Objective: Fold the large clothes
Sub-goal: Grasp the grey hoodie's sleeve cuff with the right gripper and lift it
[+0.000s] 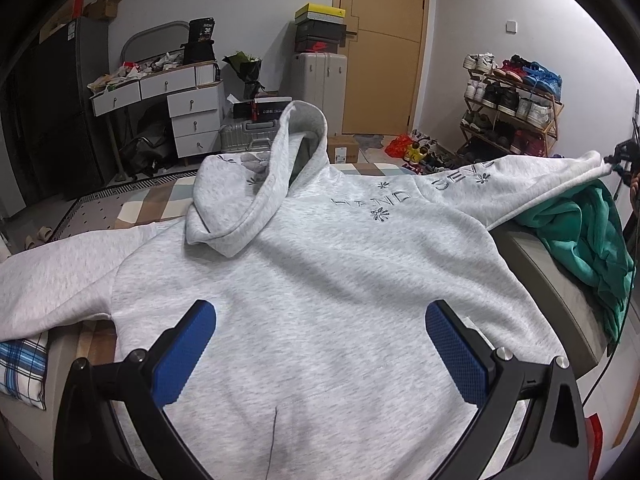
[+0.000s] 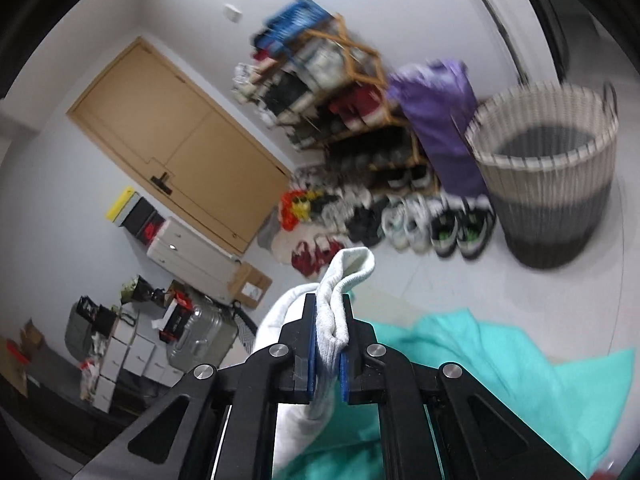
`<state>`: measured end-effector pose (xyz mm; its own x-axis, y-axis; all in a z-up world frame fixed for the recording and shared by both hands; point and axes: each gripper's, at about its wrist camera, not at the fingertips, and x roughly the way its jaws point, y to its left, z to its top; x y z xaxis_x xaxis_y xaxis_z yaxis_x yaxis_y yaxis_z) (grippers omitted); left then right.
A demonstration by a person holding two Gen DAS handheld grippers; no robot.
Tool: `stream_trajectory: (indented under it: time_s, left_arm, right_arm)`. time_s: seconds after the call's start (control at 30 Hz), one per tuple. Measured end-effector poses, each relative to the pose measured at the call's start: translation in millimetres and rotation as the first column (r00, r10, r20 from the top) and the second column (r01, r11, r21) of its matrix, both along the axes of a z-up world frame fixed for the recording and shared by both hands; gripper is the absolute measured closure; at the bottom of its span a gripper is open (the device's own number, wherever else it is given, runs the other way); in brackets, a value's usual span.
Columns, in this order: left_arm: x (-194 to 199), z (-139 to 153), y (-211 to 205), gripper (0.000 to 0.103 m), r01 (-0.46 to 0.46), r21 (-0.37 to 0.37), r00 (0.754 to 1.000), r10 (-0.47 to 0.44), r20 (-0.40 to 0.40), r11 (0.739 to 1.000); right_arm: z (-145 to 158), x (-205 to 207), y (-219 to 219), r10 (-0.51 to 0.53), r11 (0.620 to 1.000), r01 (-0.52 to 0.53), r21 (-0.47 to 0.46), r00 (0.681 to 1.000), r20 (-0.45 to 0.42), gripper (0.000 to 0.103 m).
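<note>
Hoodie point(image 1: 312, 280) spread front-up on the bed, hood point(image 1: 260, 184) flopped over its chest.

The left gripper point(image 1: 320, 356) hovers above the hem, jaws wide apart and empty; the right gripper point(image 2: 329, 340) is clamped on the sleeve cuff point(image 2: 344, 280), lifted over a teal garment point(image 2: 500, 364) beside it.

left wrist: close above the grey hoodie point(image 1: 320, 272), angled down, facing the door point(image 1: 384, 40) | right wrist: rolled, blurred, close on the cuff point(image 2: 340, 304) | shared: door, shoe rack point(image 1: 516, 108), teal cloth point(image 1: 588, 236)
</note>
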<state>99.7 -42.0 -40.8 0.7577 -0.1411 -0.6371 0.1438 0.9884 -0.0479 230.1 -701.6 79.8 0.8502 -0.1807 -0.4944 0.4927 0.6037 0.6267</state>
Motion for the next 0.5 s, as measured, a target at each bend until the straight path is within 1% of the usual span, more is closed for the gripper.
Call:
stream_trajectory:
  time_s: [0.1, 0.17, 0.23, 0.3, 0.37, 0.4, 0.5]
  left_arm:
    - [-4, 4, 7, 0.001, -0.012, -0.013, 1.000, 0.012, 0.012, 1.000]
    - [-7, 5, 10, 0.001, -0.016, -0.018, 1.000, 0.017, 0.020, 1.000]
    - [-11, 8, 17, 0.001, -0.024, -0.023, 0.999, 0.025, 0.033, 0.999]
    - [-16, 11, 24, 0.001, -0.036, -0.031, 0.998, 0.037, 0.046, 0.999]
    - [-19, 15, 33, 0.001, -0.049, -0.037, 0.997, 0.051, 0.056, 0.998]
    - [-21, 16, 38, 0.001, -0.060, -0.041, 0.996, 0.063, 0.062, 0.997]
    - [-27, 19, 51, 0.001, -0.087, -0.052, 0.993, 0.091, 0.073, 0.995]
  right_arm:
    - [33, 4, 15, -0.011, 0.998, 0.012, -0.068, 1.000, 0.005, 0.096]
    - [50, 5, 29, -0.007, 0.995, 0.010, -0.098, 0.999, 0.034, 0.096]
    - [66, 8, 46, 0.015, 0.988, -0.005, -0.154, 0.998, 0.059, 0.096]
    - [85, 13, 79, 0.074, 0.970, -0.053, -0.238, 0.994, 0.077, 0.095]
    - [96, 14, 107, 0.126, 0.956, -0.094, -0.276, 0.987, 0.099, 0.095]
    - [104, 15, 130, 0.175, 0.943, -0.131, -0.306, 0.977, 0.122, 0.095]
    - [117, 20, 185, 0.284, 0.905, -0.216, -0.366, 0.948, 0.143, 0.095]
